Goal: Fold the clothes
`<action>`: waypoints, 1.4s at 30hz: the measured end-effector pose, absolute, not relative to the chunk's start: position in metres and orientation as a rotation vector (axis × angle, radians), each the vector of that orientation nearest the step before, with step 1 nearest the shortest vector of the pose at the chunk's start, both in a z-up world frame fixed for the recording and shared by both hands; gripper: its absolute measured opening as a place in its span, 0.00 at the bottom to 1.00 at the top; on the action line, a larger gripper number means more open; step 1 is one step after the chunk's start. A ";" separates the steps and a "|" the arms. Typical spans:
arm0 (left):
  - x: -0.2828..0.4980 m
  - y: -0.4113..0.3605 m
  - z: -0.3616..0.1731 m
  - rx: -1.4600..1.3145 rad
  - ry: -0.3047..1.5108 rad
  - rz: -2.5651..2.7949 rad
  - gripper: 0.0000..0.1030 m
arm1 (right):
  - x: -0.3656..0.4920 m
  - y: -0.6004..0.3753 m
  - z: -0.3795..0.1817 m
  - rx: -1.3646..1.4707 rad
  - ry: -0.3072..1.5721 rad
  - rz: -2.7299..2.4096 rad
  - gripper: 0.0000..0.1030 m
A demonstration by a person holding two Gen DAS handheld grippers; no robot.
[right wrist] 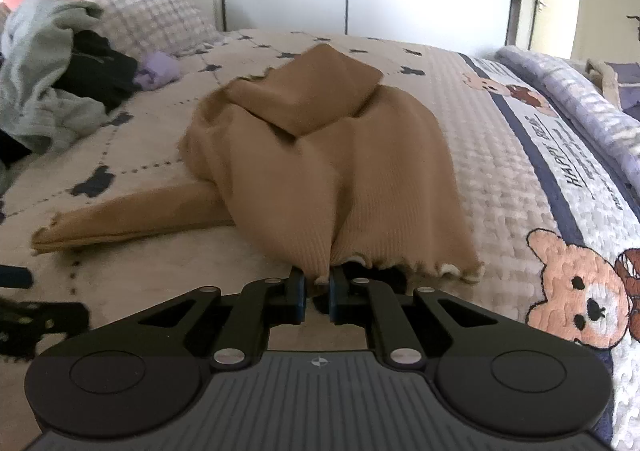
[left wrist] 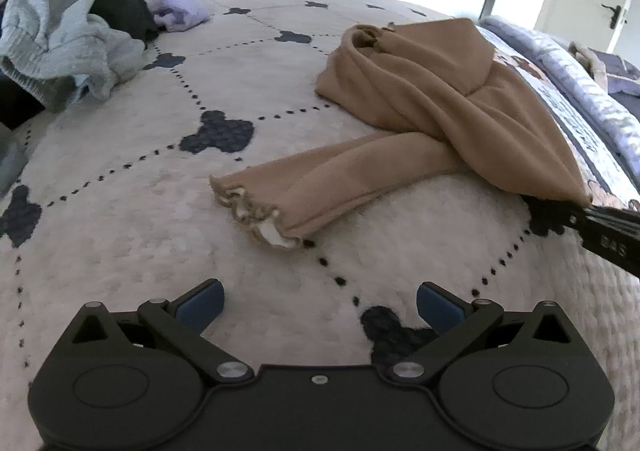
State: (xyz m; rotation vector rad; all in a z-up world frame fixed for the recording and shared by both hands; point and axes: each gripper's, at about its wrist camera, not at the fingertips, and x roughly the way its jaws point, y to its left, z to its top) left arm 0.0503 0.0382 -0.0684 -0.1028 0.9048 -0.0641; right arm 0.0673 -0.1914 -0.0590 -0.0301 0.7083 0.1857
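A tan ribbed top (left wrist: pixel 440 91) with frilled edges lies bunched on the bed. One sleeve (left wrist: pixel 320 183) stretches toward my left gripper (left wrist: pixel 320 309), which hovers open and empty over the quilt, short of the cuff. My right gripper (right wrist: pixel 318 293) is shut on the top's frilled hem (right wrist: pixel 400 263), lifting it slightly. In the right wrist view the top (right wrist: pixel 320 155) rises away from the fingers, with a folded part (right wrist: pixel 308 91) lying on top and the sleeve (right wrist: pixel 132 215) trailing left. The right gripper (left wrist: pixel 600 231) shows at the left wrist view's right edge.
A pile of grey and black clothes (left wrist: pixel 60 23) and a lilac item (left wrist: pixel 180 11) sit at the bed's far left by a checked pillow (right wrist: pixel 148 15). A purple blanket (right wrist: pixel 580 103) lines the right edge. The cream quilt (left wrist: pixel 200 231) has dark bear patches.
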 end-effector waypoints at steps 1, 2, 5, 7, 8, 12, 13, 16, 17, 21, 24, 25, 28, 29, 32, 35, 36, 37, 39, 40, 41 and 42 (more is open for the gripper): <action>0.050 0.039 -0.067 -0.107 0.904 -0.065 0.99 | 0.065 -0.190 -0.057 -0.032 0.706 0.193 0.12; 0.050 0.040 -0.066 -0.112 0.904 -0.066 0.99 | 0.062 -0.189 -0.055 -0.034 0.705 0.199 0.12; 0.049 0.040 -0.061 -0.115 0.897 -0.083 0.99 | 0.053 -0.187 -0.050 -0.043 0.704 0.218 0.12; 0.049 0.040 -0.059 -0.113 0.894 -0.091 0.99 | 0.046 -0.186 -0.047 -0.048 0.704 0.231 0.12; 0.048 0.039 -0.058 -0.112 0.892 -0.095 0.99 | 0.043 -0.186 -0.046 -0.047 0.707 0.237 0.12; 0.048 0.038 -0.053 -0.107 0.885 -0.110 0.99 | 0.030 -0.187 -0.042 -0.044 0.719 0.265 0.12; 0.048 0.038 -0.052 -0.106 0.883 -0.114 0.99 | 0.027 -0.187 -0.041 -0.044 0.722 0.271 0.12; 0.048 0.037 -0.050 -0.107 0.877 -0.130 0.99 | 0.017 -0.187 -0.037 -0.041 0.731 0.292 0.10; 0.047 0.037 -0.049 -0.109 0.875 -0.134 0.99 | 0.014 -0.187 -0.036 -0.041 0.734 0.298 0.10; 0.047 0.037 -0.047 -0.118 0.869 -0.143 0.99 | 0.001 -0.189 -0.034 -0.046 0.751 0.314 0.05; 0.047 0.036 -0.047 -0.124 0.871 -0.141 0.99 | -0.005 -0.193 -0.036 -0.071 0.753 0.307 0.06; 0.047 0.036 -0.047 -0.126 0.873 -0.141 0.99 | -0.005 -0.195 -0.038 -0.069 0.760 0.310 0.07; 0.046 0.035 -0.046 -0.125 0.868 -0.141 0.99 | -0.006 -0.198 -0.040 -0.061 0.764 0.294 0.26; 0.045 0.034 -0.046 -0.121 0.864 -0.139 0.99 | -0.006 -0.198 -0.040 -0.065 0.759 0.287 0.31; 0.045 0.032 -0.045 -0.104 0.854 -0.131 0.99 | -0.006 -0.194 -0.039 -0.083 0.729 0.265 0.62; 0.048 0.034 -0.047 -0.111 0.866 -0.126 0.99 | -0.003 -0.189 -0.037 -0.098 0.698 0.265 0.66; 0.049 0.035 -0.048 -0.116 0.871 -0.123 0.99 | -0.001 -0.187 -0.036 -0.099 0.695 0.271 0.66; 0.049 0.036 -0.048 -0.120 0.875 -0.121 0.99 | 0.001 -0.185 -0.037 -0.098 0.694 0.277 0.66; 0.051 0.037 -0.048 -0.127 0.883 -0.120 0.99 | 0.006 -0.180 -0.039 -0.101 0.697 0.284 0.67; 0.052 0.038 -0.048 -0.126 0.886 -0.120 0.99 | 0.008 -0.177 -0.041 -0.104 0.701 0.287 0.67; 0.052 0.038 -0.048 -0.125 0.889 -0.121 0.99 | 0.011 -0.174 -0.043 -0.108 0.706 0.288 0.67; 0.053 0.039 -0.047 -0.123 0.891 -0.122 0.99 | 0.013 -0.170 -0.046 -0.112 0.711 0.289 0.67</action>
